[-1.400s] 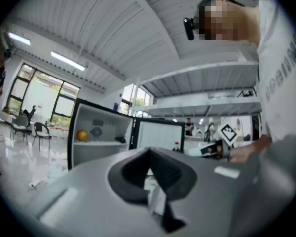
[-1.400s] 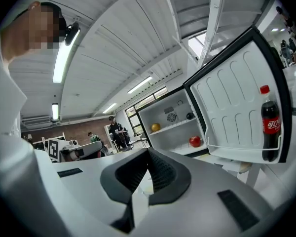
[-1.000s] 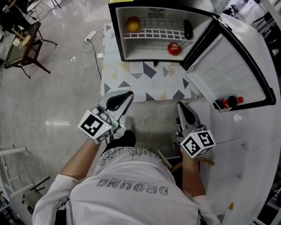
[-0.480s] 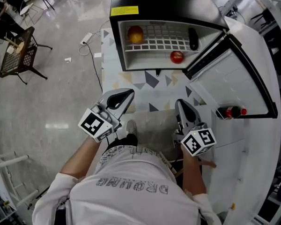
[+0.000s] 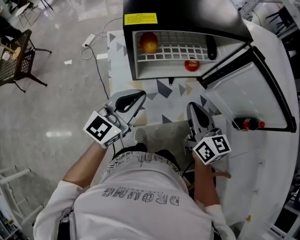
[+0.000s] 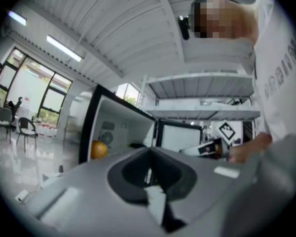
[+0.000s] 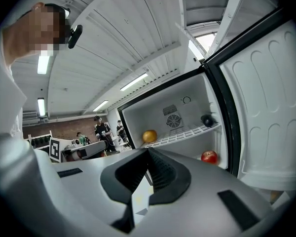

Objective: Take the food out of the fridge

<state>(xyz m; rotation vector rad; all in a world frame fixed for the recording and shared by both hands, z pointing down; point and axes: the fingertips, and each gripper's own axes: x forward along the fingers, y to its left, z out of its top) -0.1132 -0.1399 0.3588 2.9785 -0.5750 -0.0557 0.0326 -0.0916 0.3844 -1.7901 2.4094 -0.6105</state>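
A small black fridge (image 5: 175, 6) stands open, its door (image 5: 250, 91) swung out to the right. On its wire shelf lie an orange (image 5: 149, 42) and a dark food item (image 5: 211, 48); a red apple (image 5: 192, 64) sits below the shelf. A red-capped bottle (image 5: 247, 124) lies in the door. My left gripper (image 5: 139, 96) and right gripper (image 5: 192, 109) are both shut and empty, side by side short of the fridge, pointing at it. The right gripper view shows the orange (image 7: 149, 136), the apple (image 7: 208, 156) and the dark item (image 7: 207, 120).
A patterned mat (image 5: 165, 91) lies on the floor before the fridge. A power strip with a cable (image 5: 87, 40) sits at its left, a chair (image 5: 12, 64) further left. A white curved counter (image 5: 285, 74) runs along the right behind the door.
Both grippers have moved forward together toward the fridge, which now stands nearer and lower in the head view. Both stay shut.
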